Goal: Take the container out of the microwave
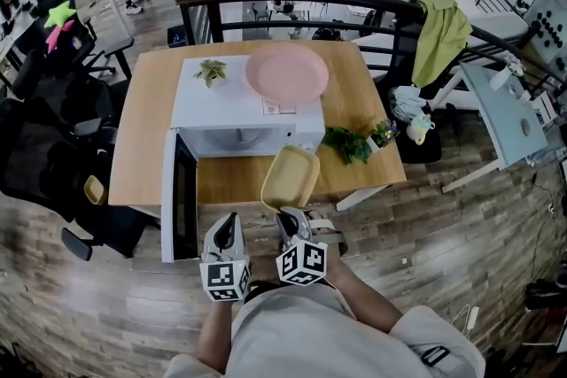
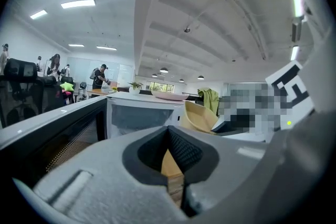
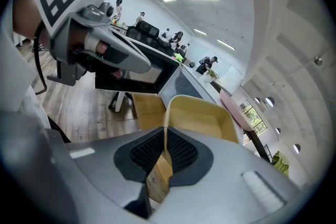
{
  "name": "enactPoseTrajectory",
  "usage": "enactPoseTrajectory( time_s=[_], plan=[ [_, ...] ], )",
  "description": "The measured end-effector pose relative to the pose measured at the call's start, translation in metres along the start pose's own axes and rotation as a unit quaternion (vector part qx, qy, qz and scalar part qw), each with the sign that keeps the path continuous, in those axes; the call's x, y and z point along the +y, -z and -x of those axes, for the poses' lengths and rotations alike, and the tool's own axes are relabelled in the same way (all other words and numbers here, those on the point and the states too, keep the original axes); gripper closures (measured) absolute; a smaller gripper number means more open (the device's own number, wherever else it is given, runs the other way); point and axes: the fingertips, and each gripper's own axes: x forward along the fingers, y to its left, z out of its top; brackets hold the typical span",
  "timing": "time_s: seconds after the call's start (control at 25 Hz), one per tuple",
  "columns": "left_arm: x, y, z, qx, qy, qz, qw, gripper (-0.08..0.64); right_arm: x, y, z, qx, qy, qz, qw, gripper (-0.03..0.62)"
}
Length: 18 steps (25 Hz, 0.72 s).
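at the table's front edge, before the open microwave (image 1: 248,115) — entry, one moment.

item 1: container (image 1: 291,177), yellow, rounded rectangle, shallow. it is clear of the microwave cavity and hangs in the air over the front strip of the table (image 1: 151,128), partly past its edge. it looks empty inside (as far as my right-hand camera shows).

item 2: my right gripper (image 1: 289,215). the jaws are closed on the near rim of the container, with the thin wall pinched between the pads. the hold is at that one edge only and the far end is unsupported.

item 3: my left gripper (image 1: 228,227). the jaws are drawn together with nothing in them. it sits idle just beside the right one, near the microwave door (image 1: 182,195), which stands swung out to the left.

item 4: pink plate (image 1: 286,73) on top of the microwave; not involved.

hazards, as i judge them:
- with one pinch on a thin rim, the container could pivot about the pads and droop or slip.
- part of it is past the table edge, so a slip would likely drop it to the floor rather than the tabletop.
- the open door is close, and a careless swing left could knock it.
- a harder squeeze might flex the wall and spring it loose.
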Motion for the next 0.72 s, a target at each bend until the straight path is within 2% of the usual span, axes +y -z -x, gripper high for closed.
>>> enactPoseTrajectory(
  time_s=[0.72],
  plan=[
    [-0.0016, -0.0072, 0.0011, -0.013, -0.002, -0.005, 0.9999, 0.557, -0.005, -0.0104, 0.0114, -0.016, 0.005, 0.006, 1.0, 0.56]
  ],
)
